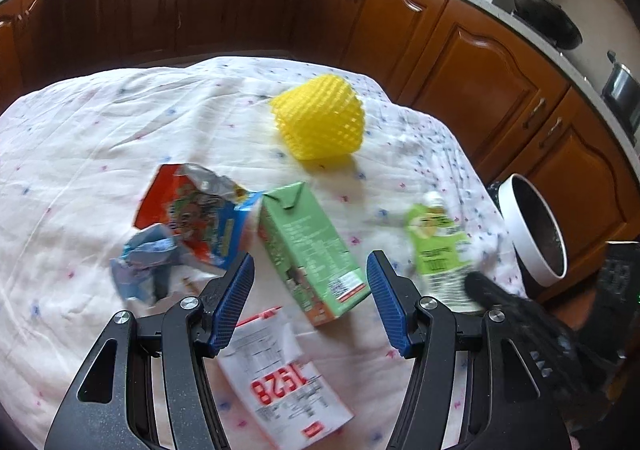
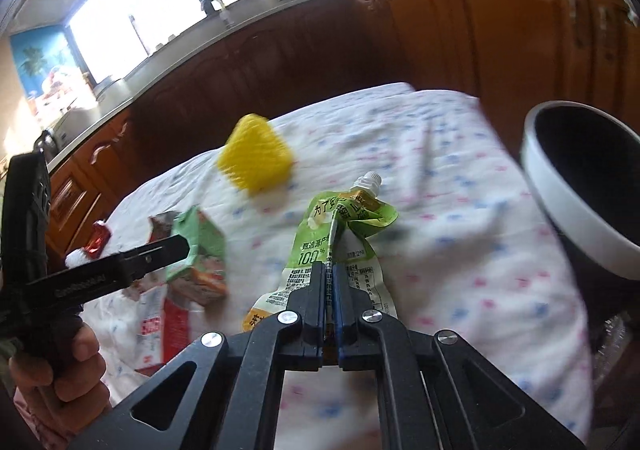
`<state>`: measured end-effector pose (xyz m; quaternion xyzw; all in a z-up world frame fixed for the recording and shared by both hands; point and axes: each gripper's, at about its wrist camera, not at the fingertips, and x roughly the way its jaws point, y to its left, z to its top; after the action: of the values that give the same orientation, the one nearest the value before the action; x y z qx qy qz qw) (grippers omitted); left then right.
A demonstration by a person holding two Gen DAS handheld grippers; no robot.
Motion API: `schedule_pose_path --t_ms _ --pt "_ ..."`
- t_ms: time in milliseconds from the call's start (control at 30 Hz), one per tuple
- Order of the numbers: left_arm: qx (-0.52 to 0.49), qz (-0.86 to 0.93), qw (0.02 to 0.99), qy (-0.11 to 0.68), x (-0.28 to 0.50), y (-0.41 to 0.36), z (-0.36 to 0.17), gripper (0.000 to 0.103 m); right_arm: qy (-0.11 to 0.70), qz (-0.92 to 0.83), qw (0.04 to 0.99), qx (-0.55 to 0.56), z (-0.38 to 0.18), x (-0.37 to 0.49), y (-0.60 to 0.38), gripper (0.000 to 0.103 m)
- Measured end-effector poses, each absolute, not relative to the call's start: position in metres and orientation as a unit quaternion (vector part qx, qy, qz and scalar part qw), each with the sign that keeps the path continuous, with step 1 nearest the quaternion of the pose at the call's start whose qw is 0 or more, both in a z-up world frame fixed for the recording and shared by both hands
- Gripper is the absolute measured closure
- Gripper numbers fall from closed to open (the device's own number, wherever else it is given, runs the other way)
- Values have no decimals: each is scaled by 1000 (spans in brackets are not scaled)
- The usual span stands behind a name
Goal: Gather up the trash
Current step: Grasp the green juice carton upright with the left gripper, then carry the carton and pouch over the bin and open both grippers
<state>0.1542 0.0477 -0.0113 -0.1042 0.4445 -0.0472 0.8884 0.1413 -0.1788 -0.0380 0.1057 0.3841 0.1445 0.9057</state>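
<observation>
Two hand-held grippers are working over a table covered with a white cloth (image 1: 80, 154) printed with small pink and blue marks, and the step in hand appears to be the transfer of one gripped item to the bin. The right gripper (image 2: 330, 278) is pinching its blue-padded jaws together on the lower part of a flattened green plastic drink pouch with a white screw spout (image 2: 340, 246), which is hanging forward from the jaws just above the cloth. The left gripper (image 1: 311, 306) is holding its jaws wide apart with nothing between them, poised over a green cardboard drink carton (image 1: 310, 250) lying on its side. Taking that carton as landmark: a crumpled orange and blue snack bag (image 1: 192, 218) is lying just to its left, a white printed receipt with red digits (image 1: 284, 382) just in front of it, a yellow foam fruit net (image 1: 320, 118) behind it, and the pouch to its right. A round bin with a white rim and dark interior (image 2: 576, 186) is standing beyond the table edge, further right of the carton. The next move probably calls for carrying the pouch over the rim before releasing it, while the left gripper is lowering around the carton.
</observation>
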Motion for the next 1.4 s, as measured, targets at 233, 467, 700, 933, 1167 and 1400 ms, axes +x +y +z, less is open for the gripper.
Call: schedule_pose_path --t_ms 233,467,700,933,1167,1400 --pt "-58 -16 893 446 166 25 -27 54 390 132 904 115 -44 140 -197 100" --pt "-43 -46 902 427 159 8 -18 69 377 134 909 117 -36 134 -200 100" --pt "-43 -101 906 410 146 -19 -1 70 358 118 919 118 -24 125 -216 100" --pt "-29 -133 905 403 142 -49 6 70 344 91 927 122 -14 114 -242 100" --pt "-20 -157 904 398 142 -71 13 70 328 66 934 129 -2 104 -272 100" --pt "-5 -191 900 392 147 -107 24 70 314 35 938 140 5 100 -306 100"
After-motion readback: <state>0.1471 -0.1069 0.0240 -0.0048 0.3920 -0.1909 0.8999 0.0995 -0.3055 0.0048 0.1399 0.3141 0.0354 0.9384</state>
